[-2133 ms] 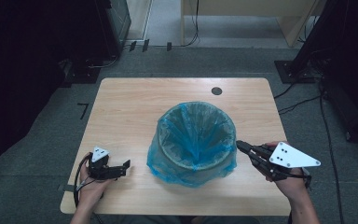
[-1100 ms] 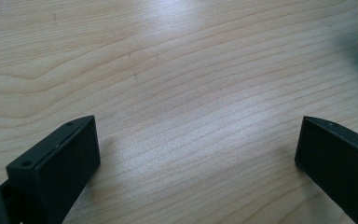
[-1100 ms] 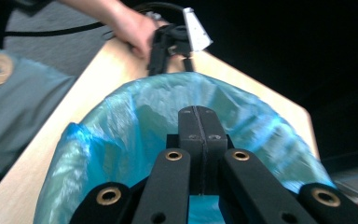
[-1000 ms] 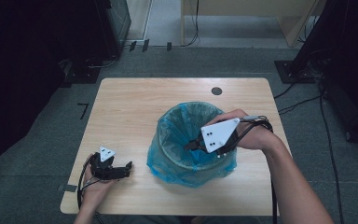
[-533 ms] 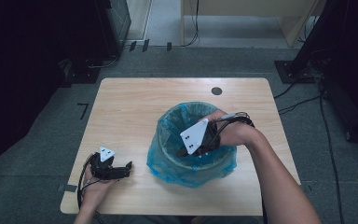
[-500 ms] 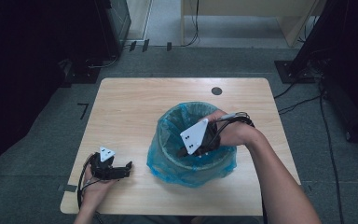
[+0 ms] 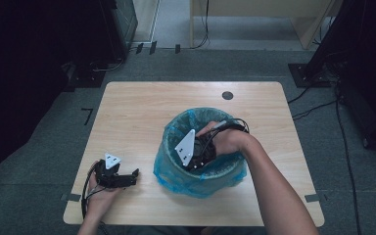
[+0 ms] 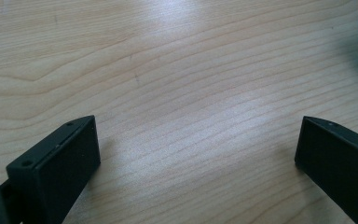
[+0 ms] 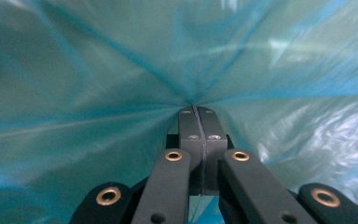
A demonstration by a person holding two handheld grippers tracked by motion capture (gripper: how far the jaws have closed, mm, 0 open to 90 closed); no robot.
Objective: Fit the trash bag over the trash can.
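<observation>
Right gripper (image 7: pixel 196 164), moved from the near right worktop (image 7: pixel 142 107) edge down into the blue bin liner (image 7: pixel 176 171) at centre, fingers closed on its film; left gripper (image 7: pixel 129 177) open, near left; we judge pressing-in underway, release next.

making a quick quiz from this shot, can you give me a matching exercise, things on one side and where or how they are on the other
Things:
1 left gripper
2 right gripper
3 blue bag
4 table

States:
a lines the bin
b jaws open, resting on the wood
c pale wood, bears the bin
d jaws shut, pushed down into the bag

Pairs: 1-b, 2-d, 3-a, 4-c
</observation>
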